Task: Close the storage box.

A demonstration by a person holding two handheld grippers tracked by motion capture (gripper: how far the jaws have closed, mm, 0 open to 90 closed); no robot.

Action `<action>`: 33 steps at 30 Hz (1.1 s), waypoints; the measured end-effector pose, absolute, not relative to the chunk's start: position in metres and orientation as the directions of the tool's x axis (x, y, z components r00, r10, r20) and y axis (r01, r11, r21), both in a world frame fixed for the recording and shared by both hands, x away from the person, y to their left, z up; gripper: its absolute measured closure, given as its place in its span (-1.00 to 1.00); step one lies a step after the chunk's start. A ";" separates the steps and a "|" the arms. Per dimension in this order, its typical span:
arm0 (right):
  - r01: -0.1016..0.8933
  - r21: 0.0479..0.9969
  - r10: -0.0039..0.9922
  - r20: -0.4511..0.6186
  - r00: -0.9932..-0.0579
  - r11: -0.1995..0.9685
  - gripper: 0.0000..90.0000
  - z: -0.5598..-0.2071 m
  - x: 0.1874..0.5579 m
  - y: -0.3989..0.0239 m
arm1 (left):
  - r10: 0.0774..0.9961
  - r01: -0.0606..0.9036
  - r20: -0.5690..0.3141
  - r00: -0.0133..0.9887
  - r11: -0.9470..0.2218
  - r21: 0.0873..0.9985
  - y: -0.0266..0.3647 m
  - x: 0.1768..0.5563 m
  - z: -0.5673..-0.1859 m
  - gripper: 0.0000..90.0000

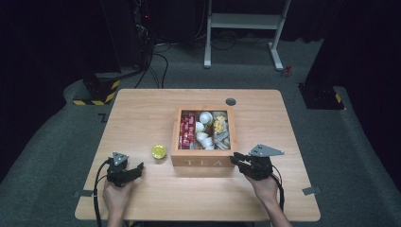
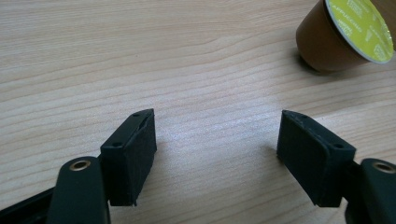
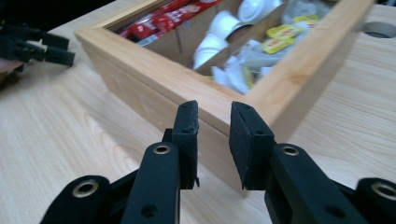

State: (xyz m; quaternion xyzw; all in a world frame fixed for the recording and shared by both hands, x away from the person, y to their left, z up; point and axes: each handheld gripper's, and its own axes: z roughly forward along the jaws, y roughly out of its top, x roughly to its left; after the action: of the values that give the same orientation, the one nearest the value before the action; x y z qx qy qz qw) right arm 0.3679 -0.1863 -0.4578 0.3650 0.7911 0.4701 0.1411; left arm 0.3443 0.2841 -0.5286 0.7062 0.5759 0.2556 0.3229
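The wooden box point(image 1: 203, 158) standing mid-tabletop bears the word "TEA" in pale capitals on its front wall, the side facing the near edge. The yellow lid of the brown capsule point(image 2: 343, 35), which stands on the tabletop left of the box, carries small print that seems to read "CAPPUCCINO", though it is blurred; the other lines on the lid are too small to read

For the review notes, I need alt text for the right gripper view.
The right claw, its jaws slightly apart and empty, points at the near corner of a wooden tea box on a wooden table. Inside the box lie red packets, white capsules and yellow-labelled sachets.
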 end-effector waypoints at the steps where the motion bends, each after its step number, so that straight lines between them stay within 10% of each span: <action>1: 0.447 0.848 0.717 0.121 -0.686 0.284 0.61 -0.458 0.368 -0.190 | 0.978 0.648 -0.011 0.206 -0.128 0.750 0.284 0.344 -0.529 -0.36; 33: 0.569 0.773 0.884 0.024 -0.466 0.279 0.39 -0.499 0.394 -0.247 | 0.978 0.648 -0.003 0.209 -0.136 0.750 0.284 0.344 -0.529 -0.37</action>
State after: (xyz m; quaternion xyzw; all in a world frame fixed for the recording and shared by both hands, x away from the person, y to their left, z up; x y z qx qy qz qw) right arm 0.3936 -0.2468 -0.4994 0.4711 0.7712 0.3719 0.2118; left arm 0.3445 0.2836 -0.5286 0.7082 0.5739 0.2574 0.3206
